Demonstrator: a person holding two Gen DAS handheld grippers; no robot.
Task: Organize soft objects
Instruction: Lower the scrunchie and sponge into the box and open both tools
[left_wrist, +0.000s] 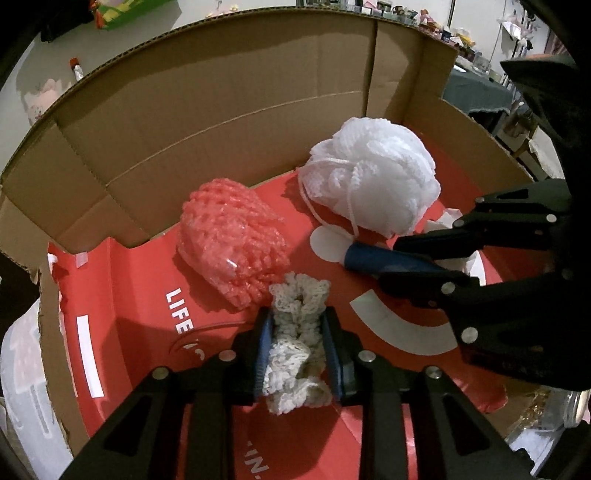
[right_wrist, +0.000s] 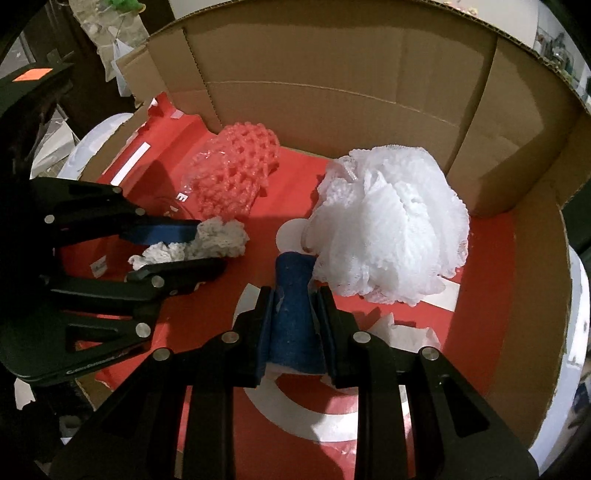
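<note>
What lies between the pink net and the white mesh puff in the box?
Only bare red box floor separates the pink net from the white mesh puff; the right wrist view shows it best.

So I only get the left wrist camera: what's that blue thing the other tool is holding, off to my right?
Observer: From the right wrist camera, the right gripper has its jaws shut on what looks like a blue sponge, squeezed narrow in the middle.
Operator: And the white scraps behind it?
Observer: That is crumpled white paper lying on the red box floor, just right of those jaws.
Operator: Anything on my own tool I can't see?
Observer: The left gripper, which holds the lace scrunchie, has an orange sticker on top of its body.
</note>
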